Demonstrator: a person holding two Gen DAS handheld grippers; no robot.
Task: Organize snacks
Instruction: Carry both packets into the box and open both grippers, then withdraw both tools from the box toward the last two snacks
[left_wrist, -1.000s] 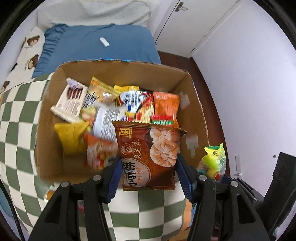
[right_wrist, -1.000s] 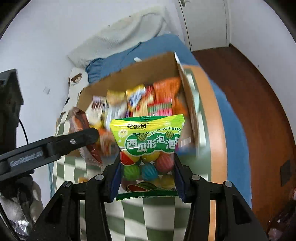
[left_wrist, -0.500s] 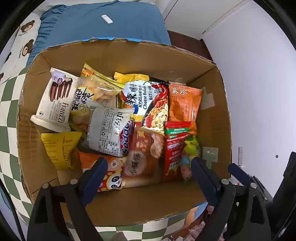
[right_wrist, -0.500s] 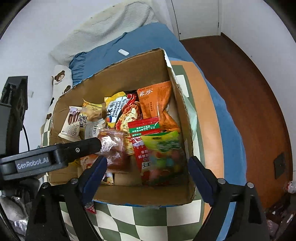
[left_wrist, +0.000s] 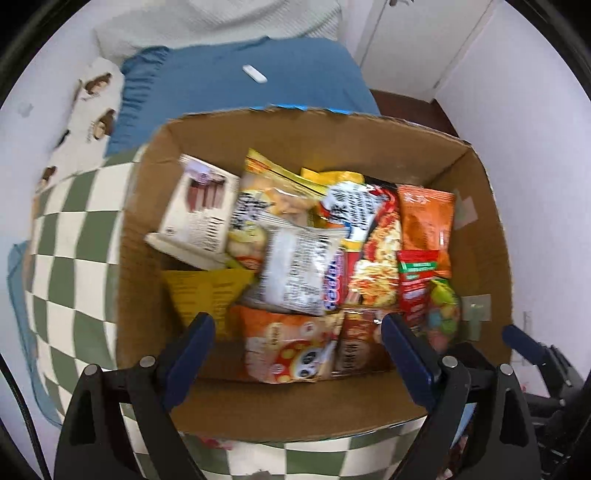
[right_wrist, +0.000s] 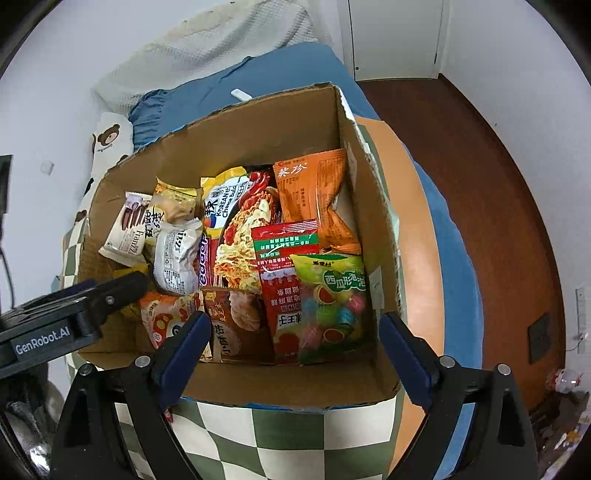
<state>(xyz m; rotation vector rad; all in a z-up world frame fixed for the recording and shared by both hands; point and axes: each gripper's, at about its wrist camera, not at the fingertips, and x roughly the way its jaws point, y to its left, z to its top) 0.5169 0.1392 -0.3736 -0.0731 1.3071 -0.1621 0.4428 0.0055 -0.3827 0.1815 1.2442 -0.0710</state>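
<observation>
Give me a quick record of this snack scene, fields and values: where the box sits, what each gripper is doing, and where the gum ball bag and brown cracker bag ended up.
container: cardboard box, open top, on green checkered cloth
left gripper: open, empty
right gripper: open, empty
gum ball bag: in box, near right corner
brown cracker bag: in box, near wall
other contents: several snack packets, closely packed

Inside the cardboard box (right_wrist: 347, 122), the noodle packet (right_wrist: 240, 229) reads "KOREAN Cheese Buldak" and the white wafer pack (right_wrist: 127, 229) at the left wall reads "Franzzi". The green candy bag (right_wrist: 332, 295) at the right wall carries "西瓜形泡泡", the orange pouch (right_wrist: 314, 192) behind it "蔡珍". Left of the box, the left gripper (right_wrist: 55, 325) is marked "GenRobot.AI".
</observation>
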